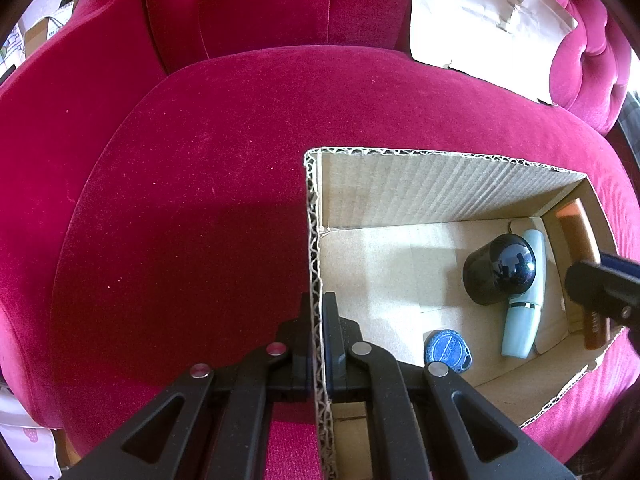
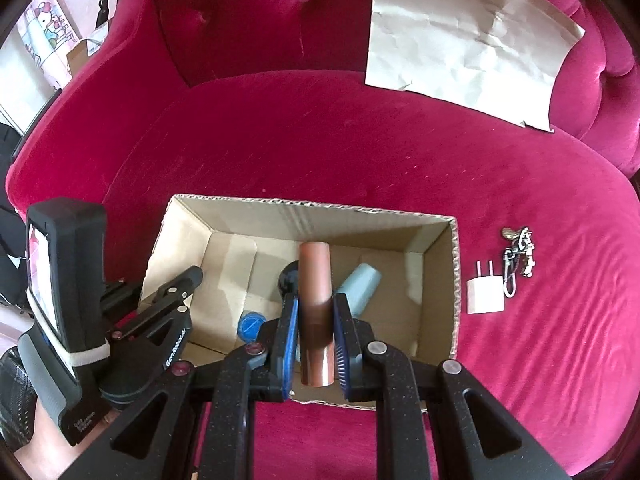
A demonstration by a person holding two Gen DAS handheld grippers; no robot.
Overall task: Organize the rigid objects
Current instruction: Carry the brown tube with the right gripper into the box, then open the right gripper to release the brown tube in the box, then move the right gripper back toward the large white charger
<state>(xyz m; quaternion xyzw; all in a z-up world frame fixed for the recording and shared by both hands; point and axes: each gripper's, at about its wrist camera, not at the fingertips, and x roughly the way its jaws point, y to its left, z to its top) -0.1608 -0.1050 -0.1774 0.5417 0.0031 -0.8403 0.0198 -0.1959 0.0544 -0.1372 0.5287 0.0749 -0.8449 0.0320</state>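
Right gripper (image 2: pixel 316 332) clamped on copper tube (image 2: pixel 315 280), long axis forward along the fingers, hung over the box (image 2: pixel 454 272), floor directly below. Left gripper (image 1: pixel 318 334) pinched shut on box wall. 2 items outside: charger (image 2: pixel 485 294), keys (image 2: pixel 518 256).

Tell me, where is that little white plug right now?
In the right wrist view, the white plug lies on the pink sofa seat, just outside the right wall of the cardboard box, with a bunch of keys beside it.
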